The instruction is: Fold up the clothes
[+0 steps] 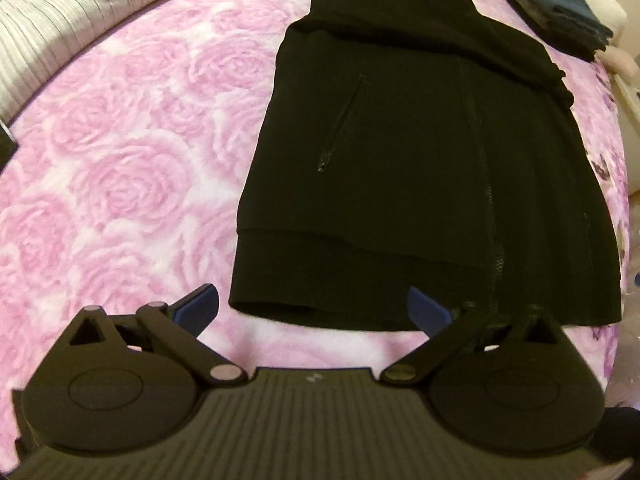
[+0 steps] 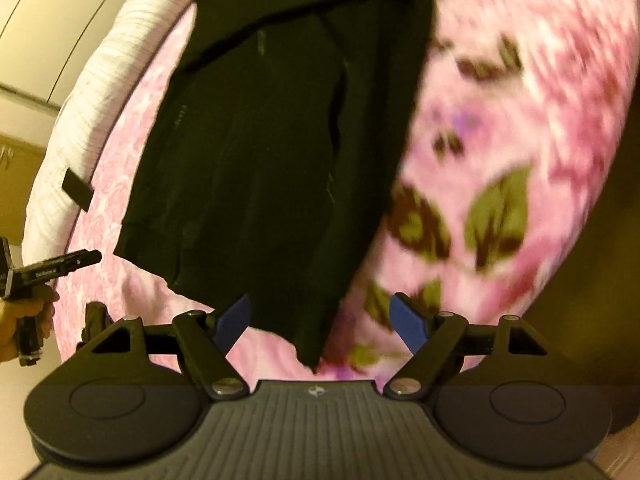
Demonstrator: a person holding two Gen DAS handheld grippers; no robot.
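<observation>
A black zip-up jacket [image 1: 420, 152] lies flat on the pink rose-print bedspread [image 1: 120, 160], filling the centre and right of the left wrist frame, its sleeves seemingly tucked across the top and its hem nearest the grippers. The left gripper [image 1: 314, 308] and right gripper [image 2: 320, 320] both hover at the hem with jaws apart, holding nothing. Judging by that, a bottom-up fold is likely: each needs to pinch a hem corner. Folded blue clothes [image 1: 556, 8] sit upper right
</observation>
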